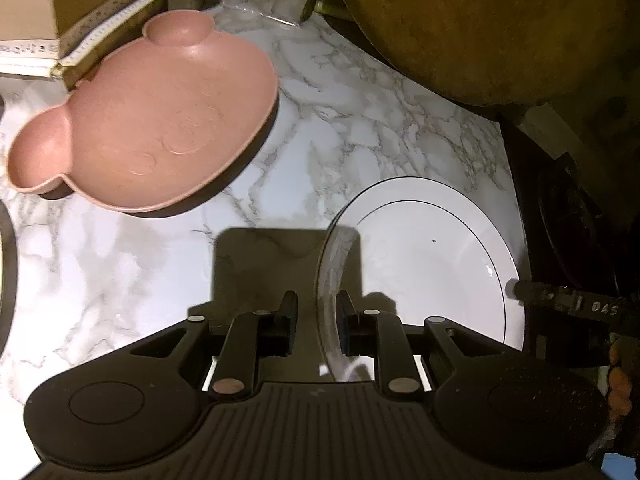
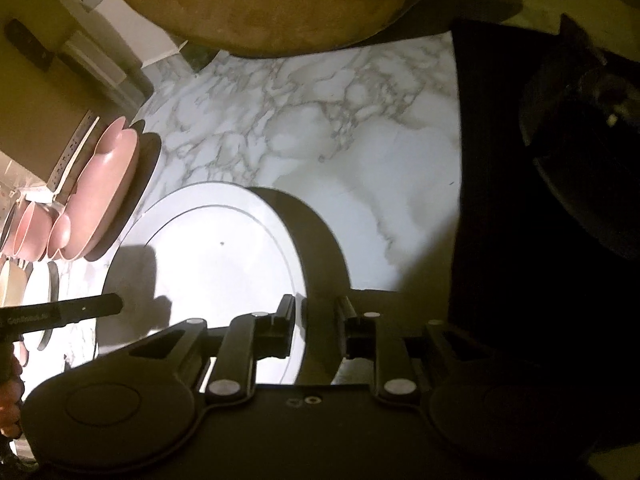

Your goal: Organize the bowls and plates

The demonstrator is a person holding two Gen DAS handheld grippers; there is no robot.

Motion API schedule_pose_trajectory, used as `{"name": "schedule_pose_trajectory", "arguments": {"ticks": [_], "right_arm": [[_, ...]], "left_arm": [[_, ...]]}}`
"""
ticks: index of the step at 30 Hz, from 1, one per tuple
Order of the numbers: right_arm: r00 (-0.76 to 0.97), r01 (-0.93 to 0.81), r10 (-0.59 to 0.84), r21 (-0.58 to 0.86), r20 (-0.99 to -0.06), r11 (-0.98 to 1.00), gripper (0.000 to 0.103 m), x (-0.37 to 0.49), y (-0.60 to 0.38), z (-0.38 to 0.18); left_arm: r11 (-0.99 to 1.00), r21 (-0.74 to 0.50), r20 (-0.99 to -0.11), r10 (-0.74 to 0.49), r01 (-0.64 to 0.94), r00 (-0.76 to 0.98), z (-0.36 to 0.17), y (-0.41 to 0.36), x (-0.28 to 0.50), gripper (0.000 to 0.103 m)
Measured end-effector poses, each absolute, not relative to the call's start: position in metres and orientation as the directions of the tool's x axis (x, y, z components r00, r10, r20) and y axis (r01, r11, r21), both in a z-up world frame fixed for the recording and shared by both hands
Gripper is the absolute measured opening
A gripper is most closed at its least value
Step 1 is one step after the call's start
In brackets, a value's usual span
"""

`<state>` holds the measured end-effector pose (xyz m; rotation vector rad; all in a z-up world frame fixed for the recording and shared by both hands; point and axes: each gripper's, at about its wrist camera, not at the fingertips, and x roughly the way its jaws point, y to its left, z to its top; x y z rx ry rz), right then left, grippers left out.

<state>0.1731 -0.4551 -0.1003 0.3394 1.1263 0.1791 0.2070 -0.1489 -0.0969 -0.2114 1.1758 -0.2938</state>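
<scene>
A white plate (image 1: 432,264) with a thin dark ring appears to lie flat on the marble counter (image 1: 100,264). My left gripper (image 1: 318,320) straddles its left rim, with a gap showing between the pads and the rim, so it is open. In the right wrist view my right gripper (image 2: 316,316) straddles the opposite rim of the same plate (image 2: 216,264). The rim is close to the left pad and clear of the right one, so it is open too. A pink bear-shaped plate (image 1: 160,128) sits beyond on the left, and the right wrist view shows it edge-on (image 2: 100,192).
A large brown round object (image 1: 480,20) overhangs the far side of the counter. A dark stove top (image 2: 560,160) borders the marble on the right. A cardboard box (image 1: 28,0) stands behind the pink plate. Pink bowls (image 2: 28,232) and a cream dish (image 2: 12,284) sit at the far left.
</scene>
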Motion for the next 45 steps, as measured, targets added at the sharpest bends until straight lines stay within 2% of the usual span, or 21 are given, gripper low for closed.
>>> {"name": "schedule_pose_trajectory", "arguments": {"ticks": [2,11,13,14,15,22,23,27,31,35,39,45], "right_arm": [[0.44,0.017,0.308,0.351,-0.843,0.936,0.023,0.171,-0.453,-0.093],[0.511,-0.09,0.328,0.33,-0.794,0.94,0.035,0.16,-0.422,-0.058],[0.517,-0.119,0.338,0.325,-0.786,0.938,0.037,0.157,-0.409,-0.053],[0.519,-0.131,0.343,0.324,-0.783,0.937,0.038,0.155,-0.403,-0.05],[0.52,-0.148,0.352,0.324,-0.778,0.935,0.04,0.153,-0.396,-0.047],[0.527,-0.25,0.408,0.322,-0.746,0.913,0.058,0.142,-0.342,-0.034],[0.527,-0.269,0.419,0.322,-0.74,0.908,0.063,0.141,-0.334,-0.031],[0.533,-0.331,0.46,0.325,-0.71,0.886,0.073,0.135,-0.301,-0.02],[0.543,-0.38,0.496,0.329,-0.677,0.864,0.082,0.131,-0.27,-0.009],[0.553,-0.44,0.507,0.285,-0.661,0.852,0.097,0.125,-0.236,-0.002],[0.572,-0.483,0.51,0.239,-0.643,0.842,0.102,0.118,-0.209,0.001],[0.548,-0.504,0.536,0.258,-0.642,0.824,0.102,0.121,-0.167,-0.006]], "left_arm": [[0.946,-0.304,-0.873,-0.323,0.111,0.365,-0.094,-0.144,0.203,0.026],[0.95,-0.293,-0.841,-0.309,0.105,0.444,-0.072,-0.113,0.177,0.03],[0.952,-0.292,-0.833,-0.302,0.097,0.463,-0.067,-0.104,0.169,0.04],[0.953,-0.289,-0.828,-0.296,0.091,0.477,-0.065,-0.099,0.164,0.052],[0.954,-0.286,-0.822,-0.291,0.086,0.49,-0.062,-0.094,0.161,0.058],[0.959,-0.279,-0.789,-0.258,0.05,0.557,-0.047,-0.058,0.134,0.059],[0.96,-0.278,-0.785,-0.25,0.039,0.566,-0.045,-0.052,0.13,0.059],[0.964,-0.267,-0.766,-0.217,0.008,0.605,-0.038,-0.029,0.114,0.072],[0.964,-0.263,-0.748,-0.183,-0.032,0.638,-0.032,-0.005,0.102,0.073],[0.969,-0.238,-0.73,-0.131,-0.069,0.671,-0.027,0.018,0.089,0.078],[0.969,-0.225,-0.714,-0.089,-0.107,0.694,-0.027,0.038,0.079,0.079],[0.967,-0.206,-0.682,-0.032,-0.15,0.73,-0.03,0.066,0.069,0.08]]}}
